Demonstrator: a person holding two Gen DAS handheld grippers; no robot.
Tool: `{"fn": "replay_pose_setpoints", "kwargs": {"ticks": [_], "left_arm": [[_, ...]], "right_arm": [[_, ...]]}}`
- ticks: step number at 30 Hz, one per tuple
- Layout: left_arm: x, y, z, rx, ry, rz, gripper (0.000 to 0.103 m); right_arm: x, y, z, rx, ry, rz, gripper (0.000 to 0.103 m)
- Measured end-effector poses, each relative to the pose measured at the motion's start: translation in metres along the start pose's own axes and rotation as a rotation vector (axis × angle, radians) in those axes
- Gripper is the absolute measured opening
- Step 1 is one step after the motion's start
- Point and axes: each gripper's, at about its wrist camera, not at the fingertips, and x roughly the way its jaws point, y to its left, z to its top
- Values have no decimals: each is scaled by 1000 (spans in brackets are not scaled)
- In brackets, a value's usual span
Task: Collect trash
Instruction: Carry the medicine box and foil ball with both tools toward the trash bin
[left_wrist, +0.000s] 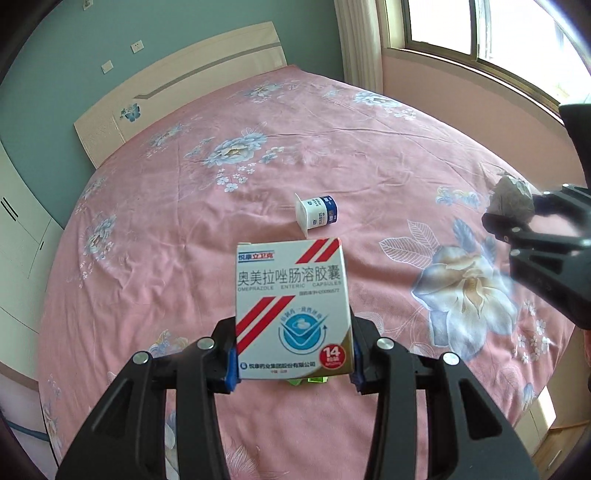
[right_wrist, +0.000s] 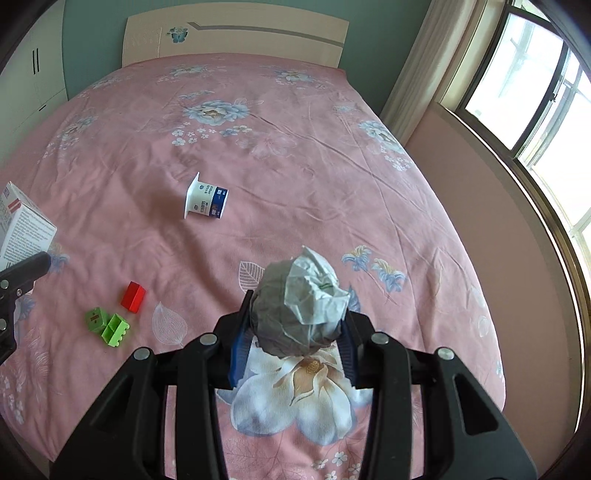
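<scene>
My left gripper (left_wrist: 291, 354) is shut on a white medicine box (left_wrist: 291, 306) with red stripes, held upright above the pink bed. The same medicine box (right_wrist: 24, 229) shows at the left edge of the right wrist view. My right gripper (right_wrist: 295, 332) is shut on a crumpled grey-and-white paper ball (right_wrist: 299, 306); that paper ball (left_wrist: 511, 201) also appears at the right edge of the left wrist view. A white and blue yogurt cup (left_wrist: 317, 214) lies on its side on the bedspread, beyond both grippers; the right wrist view shows the cup (right_wrist: 207, 199) too.
The pink floral bedspread (right_wrist: 295, 147) fills both views. A red toy brick (right_wrist: 133, 297) and two green bricks (right_wrist: 109, 325) lie on it at the left. A headboard (right_wrist: 236, 33), a wardrobe (right_wrist: 33, 74), a curtain (right_wrist: 421, 70) and a window (right_wrist: 517, 92) surround the bed.
</scene>
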Motion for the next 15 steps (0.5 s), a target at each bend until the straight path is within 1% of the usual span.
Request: {"fn": "replay_pose_setpoints", "kwargs": {"ticks": [5, 9, 15], "left_arm": [[-64, -7, -27, 57, -48, 14, 46], [-114, -16, -50, 92, -85, -7, 46], [-189, -28, -88, 151, -173, -22, 46]], "right_arm": [[-82, 4, -45, 2, -31, -18, 41], [-141, 10, -81, 5, -56, -24, 42], [-228, 21, -135, 21, -105, -20, 41]]}}
